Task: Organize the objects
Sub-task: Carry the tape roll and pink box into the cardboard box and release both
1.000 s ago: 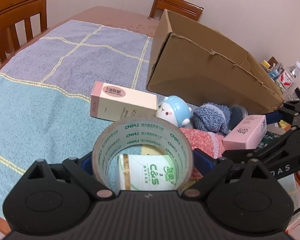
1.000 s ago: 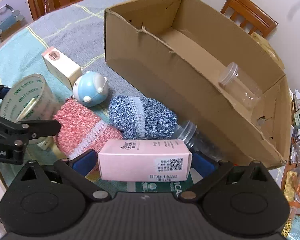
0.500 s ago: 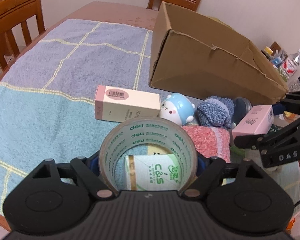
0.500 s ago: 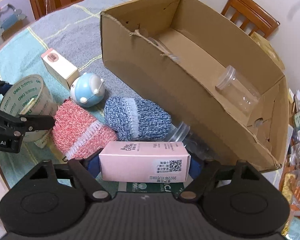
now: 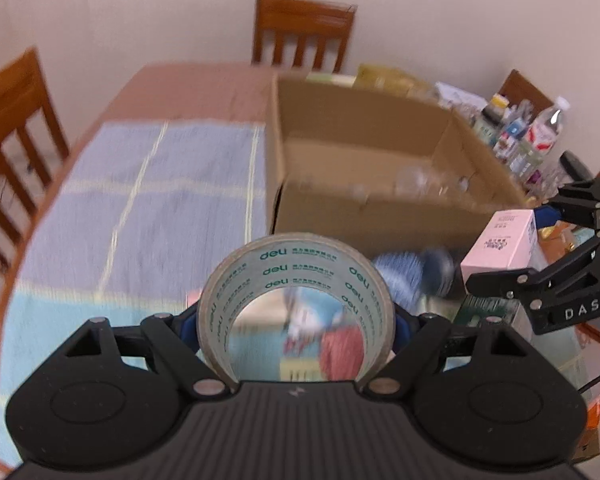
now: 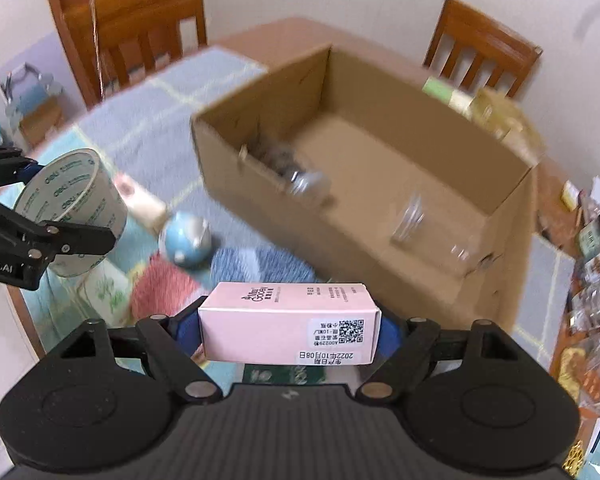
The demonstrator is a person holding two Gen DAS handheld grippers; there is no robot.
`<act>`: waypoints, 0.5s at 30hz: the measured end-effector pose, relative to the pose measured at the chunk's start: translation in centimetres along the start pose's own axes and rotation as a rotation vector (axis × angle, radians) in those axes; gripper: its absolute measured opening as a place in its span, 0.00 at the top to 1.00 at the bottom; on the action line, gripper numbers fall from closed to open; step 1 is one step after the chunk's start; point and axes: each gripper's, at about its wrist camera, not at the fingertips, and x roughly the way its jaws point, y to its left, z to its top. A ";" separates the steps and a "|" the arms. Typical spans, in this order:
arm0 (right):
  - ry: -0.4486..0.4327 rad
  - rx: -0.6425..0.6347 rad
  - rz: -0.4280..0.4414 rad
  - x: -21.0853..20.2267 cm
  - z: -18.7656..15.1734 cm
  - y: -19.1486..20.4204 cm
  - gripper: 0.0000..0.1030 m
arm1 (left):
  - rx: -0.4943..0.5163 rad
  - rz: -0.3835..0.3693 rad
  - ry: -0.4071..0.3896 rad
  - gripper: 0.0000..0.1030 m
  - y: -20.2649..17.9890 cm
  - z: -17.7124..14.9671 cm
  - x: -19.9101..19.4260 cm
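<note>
My left gripper (image 5: pixel 296 320) is shut on a roll of tape (image 5: pixel 296 268) printed "deli" and holds it up above the table; the roll also shows in the right wrist view (image 6: pixel 70 208). My right gripper (image 6: pixel 290 328) is shut on a pink box (image 6: pixel 288 326) and holds it in the air; the box also shows in the left wrist view (image 5: pixel 500 244). An open cardboard box (image 6: pixel 364 168) stands ahead with clear plastic jars (image 6: pixel 408 216) inside. On the cloth below lie a blue round toy (image 6: pixel 186 240), a red knit piece (image 6: pixel 164 296), a blue knit piece (image 6: pixel 260 266) and a cream box (image 6: pixel 140 200).
The table carries a blue checked cloth (image 5: pixel 148 184). Wooden chairs (image 5: pixel 304 32) stand at its far end and left side. Bottles and packets (image 5: pixel 532 136) crowd the right edge beyond the cardboard box. A green-printed packet (image 6: pixel 108 288) lies near the red knit piece.
Both grippers have risen with their loads. The views now look down over the cardboard box's rim into it, and the scene is blurred by motion.
</note>
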 end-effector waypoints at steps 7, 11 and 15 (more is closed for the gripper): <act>-0.132 0.071 -0.040 -2.8 2.9 -2.7 0.17 | 0.122 -0.033 -0.101 0.19 -2.6 7.6 1.2; -0.157 0.152 -0.051 -2.4 4.1 -4.7 0.18 | 0.159 -0.053 -0.099 0.19 -3.8 11.2 4.3; -0.161 0.219 -0.056 -1.2 5.0 -6.2 0.18 | 0.187 -0.070 -0.065 0.19 -4.7 13.6 7.7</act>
